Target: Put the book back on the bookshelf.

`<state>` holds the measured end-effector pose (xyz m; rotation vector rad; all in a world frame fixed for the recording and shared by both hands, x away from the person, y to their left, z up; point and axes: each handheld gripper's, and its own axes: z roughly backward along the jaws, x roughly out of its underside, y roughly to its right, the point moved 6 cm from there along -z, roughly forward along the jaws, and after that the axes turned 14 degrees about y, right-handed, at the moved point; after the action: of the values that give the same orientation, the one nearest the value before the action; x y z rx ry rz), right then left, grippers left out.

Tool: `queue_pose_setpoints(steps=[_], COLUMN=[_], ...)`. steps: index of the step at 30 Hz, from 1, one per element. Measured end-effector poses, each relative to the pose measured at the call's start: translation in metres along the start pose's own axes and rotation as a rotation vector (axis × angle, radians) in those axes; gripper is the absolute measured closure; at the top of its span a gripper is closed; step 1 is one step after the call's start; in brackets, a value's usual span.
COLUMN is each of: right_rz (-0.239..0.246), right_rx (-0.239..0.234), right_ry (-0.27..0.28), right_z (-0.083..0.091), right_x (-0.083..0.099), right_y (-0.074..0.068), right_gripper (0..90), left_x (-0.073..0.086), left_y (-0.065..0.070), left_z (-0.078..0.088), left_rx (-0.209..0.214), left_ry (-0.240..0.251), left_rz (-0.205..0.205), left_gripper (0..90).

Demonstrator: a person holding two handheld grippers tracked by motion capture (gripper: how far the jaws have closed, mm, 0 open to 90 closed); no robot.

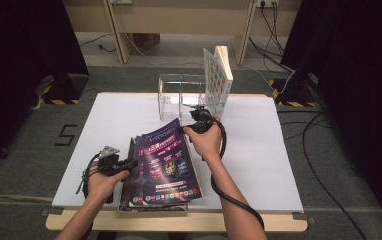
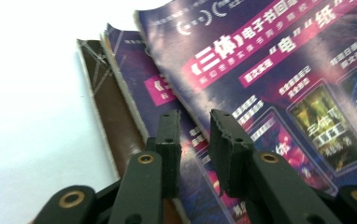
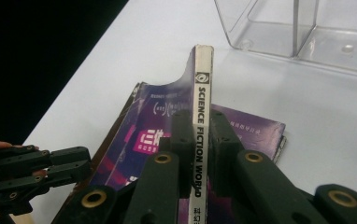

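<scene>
High view first: we list a white table [image 1: 259,165] with a stack of purple magazines [image 1: 151,192] at its near edge, a clear plastic rack [image 1: 179,95] at the far edge, and a white book [image 1: 218,80] standing upright at the rack's right end. Right gripper [image 1: 195,119]: we hold the top magazine [image 1: 166,157] by its spine, jaws pinched on it; the right gripper view shows the spine [image 3: 201,121] clamped between both pads, its long axis running straight away from us along the jaws, so the far edge is raised off the stack and aimed toward the rack [image 3: 303,32]. Left gripper [image 1: 126,164]: at the stack's left edge, jaws partly spread with nothing between them; in the left gripper view the tips [image 2: 196,140] hover just above the magazine covers [image 2: 279,84]. Rack lies beyond and slightly right of the lifted magazine; the right hand is nearer. We judge that the next move turns on standing the spine upright and parallel to the rack's dividers.
</scene>
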<state>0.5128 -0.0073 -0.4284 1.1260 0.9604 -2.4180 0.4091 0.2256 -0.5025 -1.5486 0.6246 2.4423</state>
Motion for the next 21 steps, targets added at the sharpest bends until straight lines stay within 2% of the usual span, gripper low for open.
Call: queue_pose_setpoints(steps=[10,21], right_rz=[0.032,0.052], right_rx=[0.018,0.046], right_ry=[0.085,0.145], right_z=[0.020,0.039], right_x=[-0.011,-0.023], right_y=[-0.003,-0.003], right_gripper=[83.2,83.2], left_x=[-0.006,-0.006], left_y=[-0.011,-0.013], left_z=[0.010,0.011], left_rx=[-0.046,-0.049], left_ry=[0.039,0.039], left_rz=[0.021,0.026], left_gripper=[60.5,56.7])
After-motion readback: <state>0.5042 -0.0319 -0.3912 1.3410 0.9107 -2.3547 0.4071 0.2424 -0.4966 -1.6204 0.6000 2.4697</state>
